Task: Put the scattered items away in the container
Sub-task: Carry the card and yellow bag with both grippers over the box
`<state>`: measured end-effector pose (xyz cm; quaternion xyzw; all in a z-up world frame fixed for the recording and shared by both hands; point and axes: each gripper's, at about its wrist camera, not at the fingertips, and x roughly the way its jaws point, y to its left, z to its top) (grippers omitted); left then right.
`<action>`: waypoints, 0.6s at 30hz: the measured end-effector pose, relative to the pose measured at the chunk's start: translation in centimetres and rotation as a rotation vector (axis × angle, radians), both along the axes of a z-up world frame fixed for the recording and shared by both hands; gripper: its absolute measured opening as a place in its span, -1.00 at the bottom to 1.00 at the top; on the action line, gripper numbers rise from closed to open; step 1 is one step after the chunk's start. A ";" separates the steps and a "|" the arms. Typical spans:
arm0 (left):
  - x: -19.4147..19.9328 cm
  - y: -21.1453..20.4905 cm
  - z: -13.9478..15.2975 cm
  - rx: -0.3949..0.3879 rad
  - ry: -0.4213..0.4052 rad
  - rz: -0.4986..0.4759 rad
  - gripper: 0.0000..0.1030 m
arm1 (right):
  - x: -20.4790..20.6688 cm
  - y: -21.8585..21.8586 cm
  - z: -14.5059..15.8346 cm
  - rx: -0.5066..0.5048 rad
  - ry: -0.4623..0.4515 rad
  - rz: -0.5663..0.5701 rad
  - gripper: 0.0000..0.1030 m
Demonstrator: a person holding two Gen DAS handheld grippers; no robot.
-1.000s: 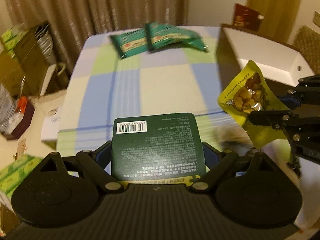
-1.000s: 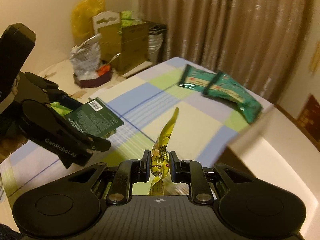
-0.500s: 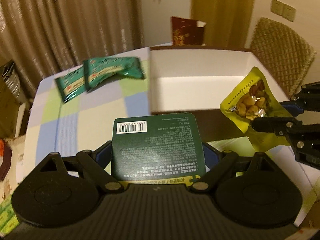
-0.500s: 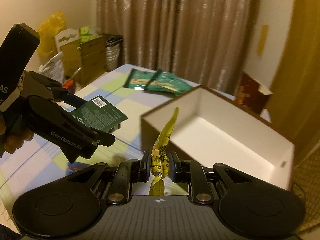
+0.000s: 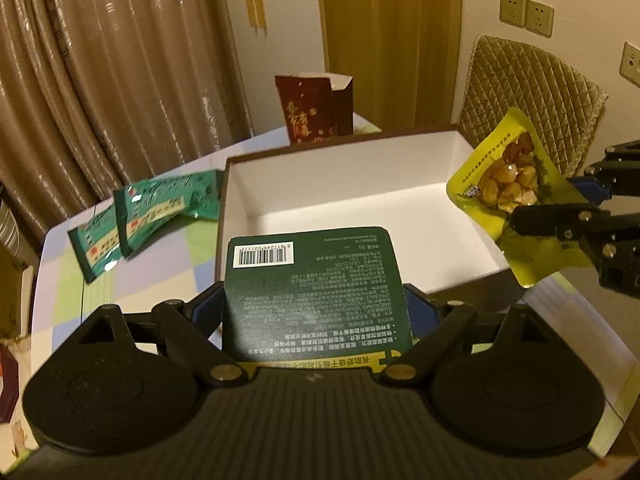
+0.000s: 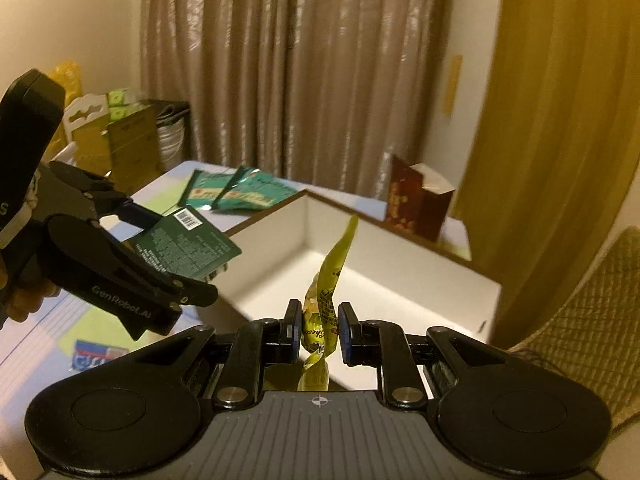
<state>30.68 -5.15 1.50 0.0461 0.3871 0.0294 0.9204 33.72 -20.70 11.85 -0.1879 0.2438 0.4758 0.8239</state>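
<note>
Left wrist view: my left tool (image 5: 316,312) is spread wide and clamps a dark green flat packet (image 5: 314,292) by its two side edges, barcode face up, held level above the near wall of the container (image 5: 340,200). Ahead of the packet, the container is a shallow open box, white inside, brown outside, with nothing visible inside it. At the right of this view my right tool (image 5: 560,220) pinches a yellow snack pouch (image 5: 508,188) above the container's right side.

Right wrist view: my right tool (image 6: 318,332) is nearly pressed together, gripping the yellow snack pouch (image 6: 326,292) edge-on, with the container's white floor (image 6: 360,280) beyond it. My left tool (image 6: 176,276) and its green packet (image 6: 184,244) sit at the left, over the container's near corner.

Around the container: two teal sachets (image 5: 148,212) overlap on the checked desk (image 5: 132,280) just beside the container's left wall. A dark red carton (image 5: 316,110) stands upright behind the far wall. A quilted chair back (image 5: 532,96) stands beyond the right corner. A blue-and-red item (image 6: 96,354) lies on the desk below my left tool.
</note>
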 end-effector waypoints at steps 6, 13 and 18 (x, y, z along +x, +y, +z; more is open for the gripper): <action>3.4 -0.6 0.4 0.006 -0.014 -0.028 0.72 | 3.6 0.0 0.2 0.012 0.030 -0.038 -0.70; 8.5 -0.7 -1.6 -0.026 0.040 -0.050 0.72 | 8.0 1.5 -1.7 -0.002 0.135 -0.080 -0.70; 12.0 -0.2 -4.0 -0.053 0.104 -0.041 0.72 | 10.7 2.6 -3.9 -0.025 0.226 -0.108 -0.70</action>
